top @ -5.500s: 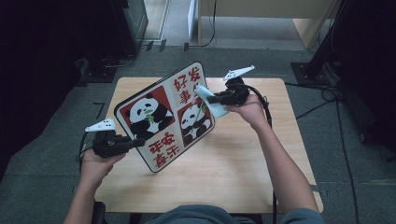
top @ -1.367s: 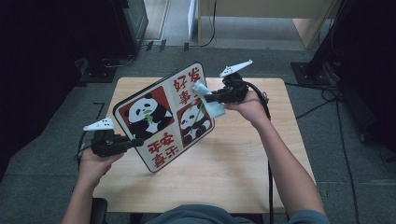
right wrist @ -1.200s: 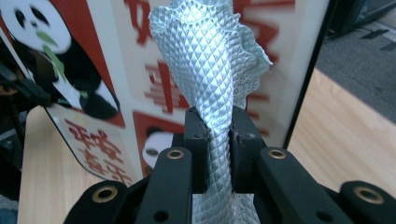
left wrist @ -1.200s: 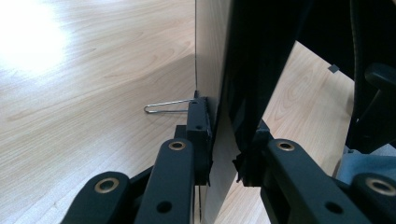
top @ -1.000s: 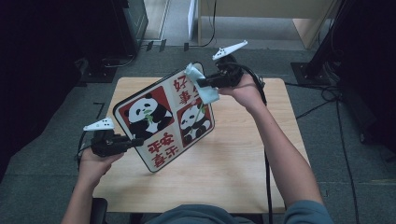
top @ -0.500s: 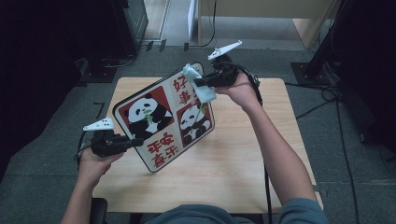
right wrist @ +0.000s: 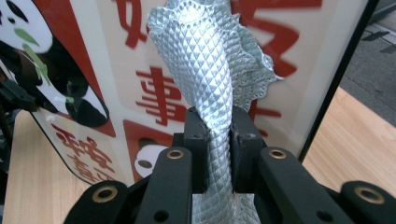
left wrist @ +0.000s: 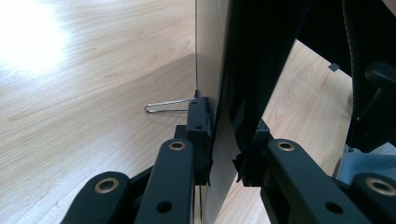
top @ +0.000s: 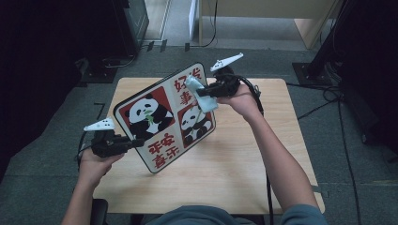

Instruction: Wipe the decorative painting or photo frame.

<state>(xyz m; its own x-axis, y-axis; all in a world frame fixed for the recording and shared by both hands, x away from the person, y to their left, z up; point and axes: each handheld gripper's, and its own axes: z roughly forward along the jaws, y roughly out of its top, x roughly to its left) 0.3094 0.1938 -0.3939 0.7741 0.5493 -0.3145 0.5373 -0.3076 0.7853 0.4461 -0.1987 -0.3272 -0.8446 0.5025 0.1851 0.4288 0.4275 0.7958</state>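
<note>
Two grippers work on one board (top: pixel 164 119), held tilted above the table (top: pixel 234 173). Landmark: the board, printed with two pandas and red characters on white and red panels. Around it: grey floor beyond the far edge of the table, cables trailing at the right, dark equipment behind and to the left. In the left gripper view a thin wire loop (left wrist: pixel 168 107) juts from the board's edge beside the jaws, over bare wood; the board's dark back blocks the sight beyond. Count: one board, one cloth (top: pixel 201 93), one table, two grippers. Left gripper (top: pixel 136 142): jaws clenched on the board's lower left edge, one pad on each face (left wrist: pixel 224 154). Right gripper (top: pixel 202 91): jaws clenched on a silvery, diamond-textured cloth (right wrist: pixel 205 79), which is bunched between the pads and lies against the board's printed face near its upper right corner.
</note>
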